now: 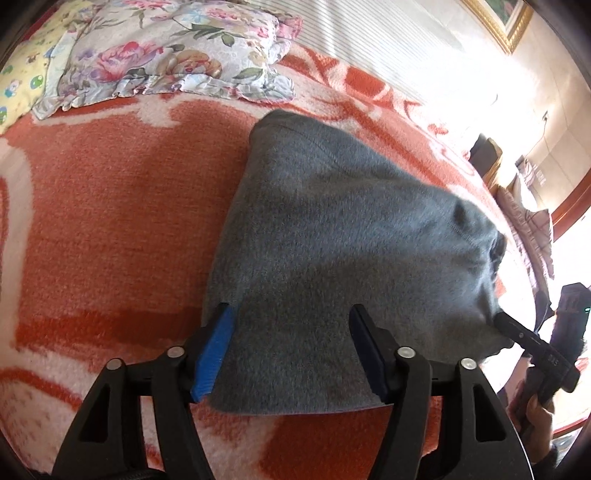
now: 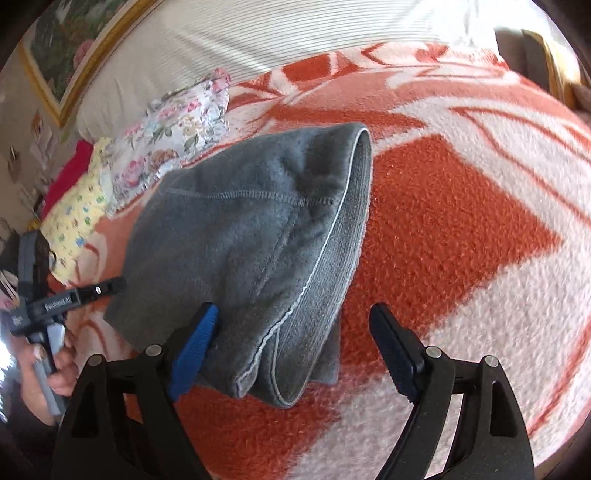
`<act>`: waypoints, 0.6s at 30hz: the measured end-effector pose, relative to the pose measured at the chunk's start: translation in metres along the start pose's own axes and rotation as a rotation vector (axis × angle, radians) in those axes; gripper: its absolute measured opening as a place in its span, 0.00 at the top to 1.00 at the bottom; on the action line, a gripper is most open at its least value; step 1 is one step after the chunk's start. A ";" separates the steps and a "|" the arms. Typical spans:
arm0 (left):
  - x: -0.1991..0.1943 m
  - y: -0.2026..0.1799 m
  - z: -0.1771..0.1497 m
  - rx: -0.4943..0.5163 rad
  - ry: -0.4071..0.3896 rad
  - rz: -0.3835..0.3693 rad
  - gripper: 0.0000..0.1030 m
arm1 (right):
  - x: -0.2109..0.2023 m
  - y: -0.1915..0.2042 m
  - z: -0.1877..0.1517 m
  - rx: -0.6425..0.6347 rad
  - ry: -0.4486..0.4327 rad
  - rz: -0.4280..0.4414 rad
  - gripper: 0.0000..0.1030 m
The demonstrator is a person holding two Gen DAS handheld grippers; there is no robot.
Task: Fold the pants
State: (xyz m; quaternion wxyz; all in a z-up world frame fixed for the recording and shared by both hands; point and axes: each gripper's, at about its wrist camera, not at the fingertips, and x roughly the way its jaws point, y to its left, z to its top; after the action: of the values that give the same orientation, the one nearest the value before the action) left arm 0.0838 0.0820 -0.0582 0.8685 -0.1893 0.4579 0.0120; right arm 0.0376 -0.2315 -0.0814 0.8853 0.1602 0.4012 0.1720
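The grey fleece pants [image 1: 325, 236] lie folded into a compact stack on the orange and white blanket [image 1: 110, 221]. My left gripper [image 1: 291, 325] is open, its jaws spread over the near edge of the stack, holding nothing. In the right wrist view the pants [image 2: 240, 236] show their waistband edge and layered folds. My right gripper [image 2: 295, 325] is open, its blue left finger [image 2: 195, 350] beside the folded edge, its right finger over the blanket [image 2: 461, 221]. Each gripper shows in the other's view: the right one [image 1: 532, 343] and the left one [image 2: 74, 295].
A floral pillow [image 1: 177, 51] and a yellow printed cloth [image 1: 22, 70] lie at the head of the bed. A white striped headboard [image 2: 258, 33] and a gold-framed picture [image 2: 66, 48] stand behind. A person's hand [image 2: 55, 369] holds the left gripper. Furniture stands beyond the bed's right side.
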 end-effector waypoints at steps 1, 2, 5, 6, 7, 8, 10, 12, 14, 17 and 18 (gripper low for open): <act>-0.002 0.002 0.002 -0.005 -0.004 -0.003 0.29 | 0.001 -0.002 0.002 0.012 -0.001 0.005 0.16; -0.004 0.004 0.003 -0.012 -0.009 0.002 0.29 | 0.003 -0.002 0.003 0.018 0.000 0.002 0.15; -0.003 0.012 0.010 -0.033 -0.010 0.017 0.28 | 0.013 -0.006 0.008 0.043 0.014 0.013 0.15; -0.002 0.015 0.012 -0.042 -0.005 0.018 0.28 | 0.017 -0.006 0.010 0.052 0.019 0.018 0.15; -0.001 0.019 0.013 -0.051 -0.001 0.021 0.28 | 0.021 -0.009 0.011 0.064 0.023 0.027 0.15; 0.001 0.021 0.015 -0.055 0.002 0.023 0.28 | 0.025 -0.011 0.012 0.076 0.024 0.042 0.15; 0.007 0.024 0.018 -0.058 0.020 0.025 0.28 | 0.028 -0.012 0.014 0.089 0.015 0.061 0.14; 0.012 0.026 0.020 -0.063 0.034 0.026 0.28 | 0.029 -0.012 0.016 0.096 0.006 0.088 0.13; 0.018 0.027 0.023 -0.066 0.048 0.018 0.28 | 0.033 -0.013 0.019 0.108 0.007 0.142 0.13; 0.031 0.024 0.029 -0.063 0.072 0.005 0.28 | 0.039 -0.015 0.023 0.132 0.003 0.183 0.13; 0.036 0.022 0.031 -0.060 0.083 -0.001 0.28 | 0.040 -0.016 0.024 0.141 0.000 0.196 0.13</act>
State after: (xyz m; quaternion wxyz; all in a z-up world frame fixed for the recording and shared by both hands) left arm 0.1243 0.1072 -0.0780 0.8428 -0.2157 0.4928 0.0173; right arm 0.0834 -0.2316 -0.0993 0.8506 0.2607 0.3949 0.2292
